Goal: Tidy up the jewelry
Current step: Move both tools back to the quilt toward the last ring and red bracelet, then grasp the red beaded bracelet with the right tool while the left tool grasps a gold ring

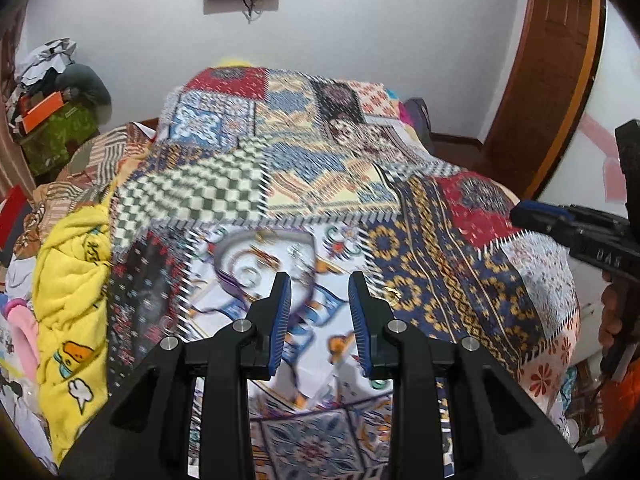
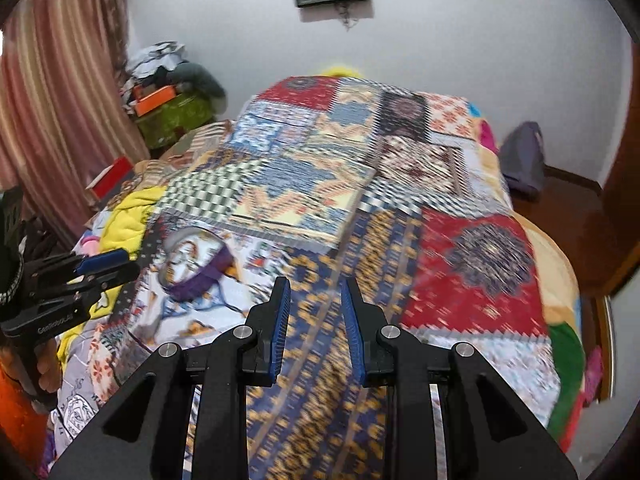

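Patchwork bedspread [image 1: 320, 184]: printed cloth, matt, soft folds; motion blur hides the weave. Yellow blanket [image 1: 68, 280] beside it reads to me as fleecy, napped cloth. My left gripper [image 1: 319, 304]: matt black plastic frame, blue ribbed pads [image 1: 283, 320] that look rubbery, small bright metal pins at the joints. Right gripper [image 2: 314, 308]: same matt black plastic and blue ribbing. Clear tray [image 1: 264, 256]: glossy see-through plastic, I think; blurred. Door [image 1: 548, 72]: polished brown wood, slight sheen. Curtain [image 2: 52, 100]: striped cloth, faint sheen. Wall [image 1: 360, 40]: smooth matt paint.
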### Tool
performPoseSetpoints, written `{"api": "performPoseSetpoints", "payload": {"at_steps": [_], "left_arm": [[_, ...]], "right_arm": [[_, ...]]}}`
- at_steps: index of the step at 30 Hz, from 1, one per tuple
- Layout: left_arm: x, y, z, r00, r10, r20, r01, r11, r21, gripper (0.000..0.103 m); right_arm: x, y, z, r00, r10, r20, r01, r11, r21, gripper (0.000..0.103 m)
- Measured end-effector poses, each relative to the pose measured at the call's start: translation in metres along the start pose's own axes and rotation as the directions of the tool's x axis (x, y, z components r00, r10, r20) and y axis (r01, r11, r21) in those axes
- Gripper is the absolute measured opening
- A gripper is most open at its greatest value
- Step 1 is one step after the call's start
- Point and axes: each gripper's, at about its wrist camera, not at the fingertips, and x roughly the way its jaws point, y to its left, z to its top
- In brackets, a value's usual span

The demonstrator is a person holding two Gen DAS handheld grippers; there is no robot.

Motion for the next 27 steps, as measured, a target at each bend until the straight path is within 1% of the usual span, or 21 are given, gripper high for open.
{"api": "performPoseSetpoints", "payload": {"at_steps": [4, 8, 13, 18, 24, 27], "left_arm": [[0.018, -0.018, -0.009, 0.998, -0.028, -0.05, 0.028, 1.0, 0.009, 0.029], [0.042, -0.031, -0.015, 0.993, -0.046, -0.109, 0.047, 0.999, 0.008, 0.029], [0.078, -0.045, -0.021, 0.98, -0.053, -0.192, 0.058, 0.998, 0.022, 0.029], [0.11, -0.049, -0.021, 0.962, -0.083, -0.26, 0.085, 0.996, -0.004, 0.029], [0.122, -0.058, -0.016, 0.957, -0.115, -0.268, 0.119, 0.993, -0.005, 0.029], [0.128, -0.061, -0.016, 0.959, -0.108, -0.261, 0.115, 0.993, 0.011, 0.029]], "right_arm": [[-0.004, -0.022, -0.01, 0.999, -0.027, -0.018, 0.028, 0.999, 0.037, 0.024], [-0.003, -0.043, -0.021, 0.998, -0.036, -0.043, 0.039, 0.997, 0.063, 0.024], [0.003, -0.052, -0.031, 0.998, -0.014, -0.063, 0.019, 0.997, 0.078, 0.024], [0.013, -0.053, -0.036, 0.997, 0.015, -0.08, -0.009, 0.997, 0.075, 0.024], [0.027, -0.051, -0.039, 0.992, 0.053, -0.111, -0.046, 0.997, 0.069, 0.024], [0.033, -0.05, -0.04, 0.99, 0.07, -0.122, -0.062, 0.996, 0.071, 0.024]]}}
